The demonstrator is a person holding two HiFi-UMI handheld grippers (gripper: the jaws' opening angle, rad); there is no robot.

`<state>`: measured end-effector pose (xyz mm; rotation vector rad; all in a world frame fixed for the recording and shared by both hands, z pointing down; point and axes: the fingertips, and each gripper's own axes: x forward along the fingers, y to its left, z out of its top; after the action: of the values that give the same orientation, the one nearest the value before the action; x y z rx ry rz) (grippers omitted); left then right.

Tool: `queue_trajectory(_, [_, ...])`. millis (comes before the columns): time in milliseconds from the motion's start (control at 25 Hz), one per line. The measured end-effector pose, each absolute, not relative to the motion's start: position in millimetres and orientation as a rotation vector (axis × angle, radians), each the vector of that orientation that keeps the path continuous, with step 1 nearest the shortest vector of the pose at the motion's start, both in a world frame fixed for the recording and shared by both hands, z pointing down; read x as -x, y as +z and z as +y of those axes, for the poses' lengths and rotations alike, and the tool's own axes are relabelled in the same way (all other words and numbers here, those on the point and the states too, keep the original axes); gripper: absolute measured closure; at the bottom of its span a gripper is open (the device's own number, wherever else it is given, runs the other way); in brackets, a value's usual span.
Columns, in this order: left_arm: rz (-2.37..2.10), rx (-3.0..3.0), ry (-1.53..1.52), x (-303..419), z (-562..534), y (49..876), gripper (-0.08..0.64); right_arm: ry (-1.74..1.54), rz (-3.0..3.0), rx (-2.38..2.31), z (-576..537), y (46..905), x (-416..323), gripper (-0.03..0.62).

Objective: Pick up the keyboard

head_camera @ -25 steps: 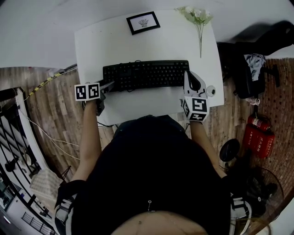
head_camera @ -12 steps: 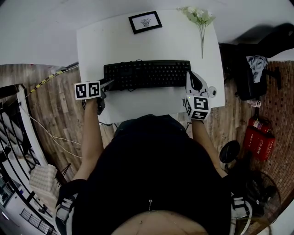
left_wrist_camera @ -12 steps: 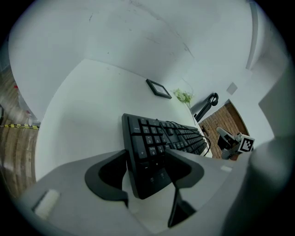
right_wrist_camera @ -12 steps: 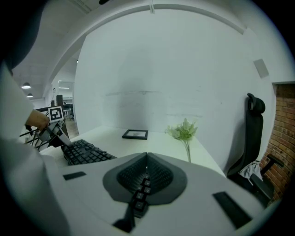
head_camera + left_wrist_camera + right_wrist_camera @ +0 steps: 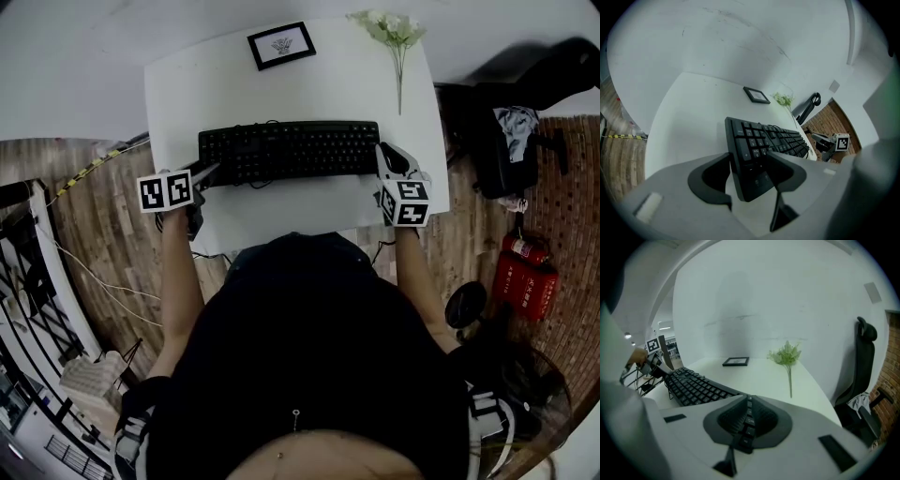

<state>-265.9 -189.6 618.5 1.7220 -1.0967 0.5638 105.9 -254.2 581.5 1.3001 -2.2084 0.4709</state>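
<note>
Spotting the keyboard (image 5: 289,150) lying crosswise mid-tabletop (image 5: 319,89); looks stiff, light, slick plastic; best taken at both short ends to keep it level; over to the left gripper (image 5: 749,171), jaws just closing, fairly wide, pinching the left end; on the right gripper (image 5: 745,425), jaws pressed together at the right end, showing just a sliver of keys between.

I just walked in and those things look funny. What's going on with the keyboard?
A person is holding tongs in each hand, one at each end of the black keyboard on the white table. The right tongs are pinched shut on its right end. The left tongs have just been closing, with the keyboard's left end between their jaws, and seem to press on it now. It looks like a two-handed lift is just starting.
</note>
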Motion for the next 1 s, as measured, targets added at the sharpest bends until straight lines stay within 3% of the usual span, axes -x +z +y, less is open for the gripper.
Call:
queue_trajectory(120, [-1.098, -1.716, 0.574, 261.9, -189.4, 618.9, 0.31, 0.625, -2.187, -1.216, -259.2, 596.7, -119.6, 0.575])
queue_trajectory(200, [-1.098, -1.716, 0.578, 260.0, -190.0, 619.7, 0.31, 0.741, -2.156, -1.146, -260.2, 609.0, -125.6, 0.429])
queue_trajectory(480, [-1.106, -1.715, 0.587, 262.5, -189.2, 619.1, 0.311, 1.222, -2.011, -0.905, -245.5, 644.1, -115.0, 0.326])
queue_trajectory(1000, [-1.098, -1.705, 0.592, 262.9, -188.3, 621.7, 0.311, 1.429, -1.911, -0.854, -242.5, 658.6, -105.3, 0.31])
